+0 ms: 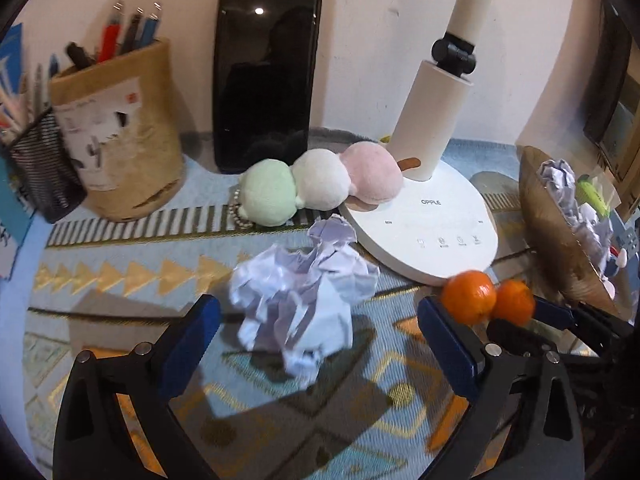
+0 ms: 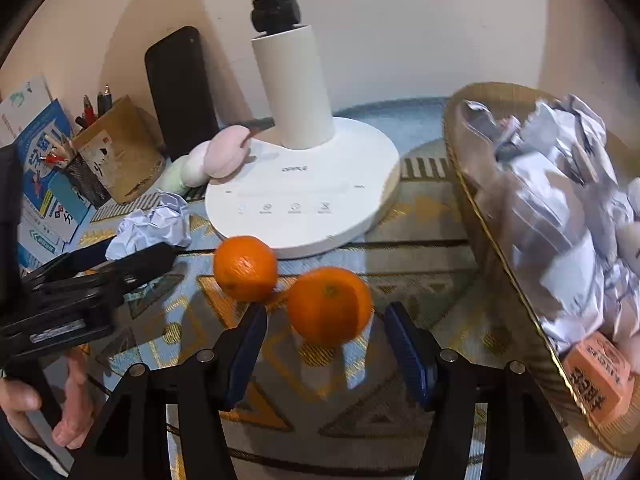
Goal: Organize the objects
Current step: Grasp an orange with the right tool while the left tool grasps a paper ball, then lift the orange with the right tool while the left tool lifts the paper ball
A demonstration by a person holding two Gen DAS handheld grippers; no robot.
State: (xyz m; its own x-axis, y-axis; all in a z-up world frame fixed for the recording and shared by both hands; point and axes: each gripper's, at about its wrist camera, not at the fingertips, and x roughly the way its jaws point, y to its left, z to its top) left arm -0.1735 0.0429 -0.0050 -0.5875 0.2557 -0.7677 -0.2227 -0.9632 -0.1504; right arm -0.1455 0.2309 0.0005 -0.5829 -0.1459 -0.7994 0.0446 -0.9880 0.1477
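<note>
Crumpled paper (image 1: 298, 296) between open left jaws — long axis running away, tilted left.

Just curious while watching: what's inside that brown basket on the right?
The basket holds crumpled paper and an orange packet near its front. Whatever lies beneath the paper is covered.
</note>
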